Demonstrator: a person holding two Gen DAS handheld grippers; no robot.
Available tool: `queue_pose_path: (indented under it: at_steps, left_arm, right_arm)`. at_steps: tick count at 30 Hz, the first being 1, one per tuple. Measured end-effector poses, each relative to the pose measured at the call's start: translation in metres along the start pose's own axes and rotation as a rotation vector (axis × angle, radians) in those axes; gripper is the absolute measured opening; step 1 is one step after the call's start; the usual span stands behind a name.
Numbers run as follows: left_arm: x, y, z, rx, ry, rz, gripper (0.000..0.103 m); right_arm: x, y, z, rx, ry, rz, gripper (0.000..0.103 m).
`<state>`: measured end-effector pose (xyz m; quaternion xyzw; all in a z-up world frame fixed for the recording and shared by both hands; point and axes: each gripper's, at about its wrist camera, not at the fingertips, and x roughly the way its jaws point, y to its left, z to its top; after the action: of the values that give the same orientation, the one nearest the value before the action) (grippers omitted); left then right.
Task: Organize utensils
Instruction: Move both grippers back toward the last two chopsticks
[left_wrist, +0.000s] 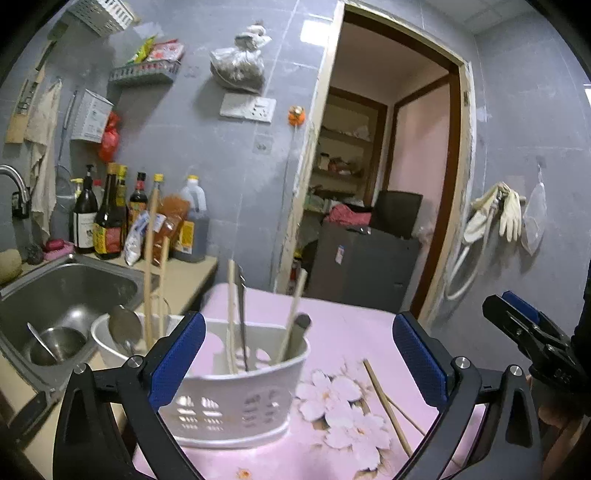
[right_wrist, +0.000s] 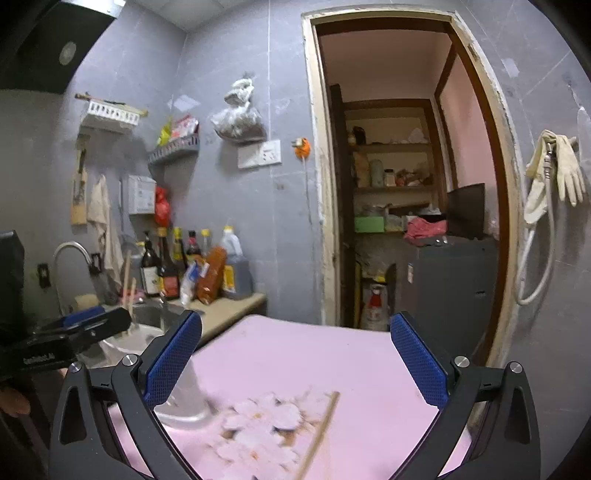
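White perforated utensil holder (left_wrist: 236, 398) on a pink tablecloth (left_wrist: 343, 332) printed with pale pink-white blossoms. Tan wooden chopsticks (left_wrist: 386, 406) beside it. Grippers black with blue textured pads (left_wrist: 177, 358). Grey tiled wall (left_wrist: 207, 147); brown door frame (left_wrist: 448, 184).

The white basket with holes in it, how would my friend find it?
Look at the pink flowered table beside the steel sink. The white basket stands at its sink-side edge. Only it has slotted walls, with chopsticks standing inside.

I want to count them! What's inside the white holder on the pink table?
In the white holder: wooden chopsticks and a dark-handled utensil, standing up. Its wall hides their bottom ends.
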<state>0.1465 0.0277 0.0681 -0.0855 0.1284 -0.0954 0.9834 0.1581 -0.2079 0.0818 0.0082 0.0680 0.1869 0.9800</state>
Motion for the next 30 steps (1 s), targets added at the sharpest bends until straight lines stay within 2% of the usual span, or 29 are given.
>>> queue_pose_path:
  at_steps: [11, 19, 21, 23, 27, 29, 30]
  left_arm:
    - [0.015, -0.032, -0.031, 0.042, 0.073, -0.043, 0.099]
    - [0.035, -0.052, -0.05, 0.132, 0.175, -0.065, 0.099]
    - [0.041, -0.054, -0.054, 0.145, 0.213, -0.074, 0.099]
    - [0.049, -0.057, -0.057, 0.15, 0.256, -0.085, 0.099]
    - [0.06, -0.061, -0.064, 0.147, 0.322, -0.1, 0.099]
    - [0.067, -0.062, -0.067, 0.15, 0.36, -0.106, 0.099]
    - [0.07, -0.063, -0.068, 0.152, 0.373, -0.109, 0.099]
  right_arm:
    - [-0.009, -0.033, -0.034, -0.035, 0.138, -0.093, 0.103]
    - [-0.003, -0.048, -0.063, -0.038, 0.3, -0.118, 0.102]
    - [0.003, -0.051, -0.071, -0.04, 0.366, -0.108, 0.097]
    - [0.008, -0.053, -0.077, -0.044, 0.422, -0.095, 0.084]
    - [0.018, -0.055, -0.091, -0.036, 0.517, -0.057, 0.068]
    - [0.02, -0.053, -0.098, -0.042, 0.551, -0.034, 0.055]
    - [0.021, -0.052, -0.1, -0.046, 0.566, -0.023, 0.052]
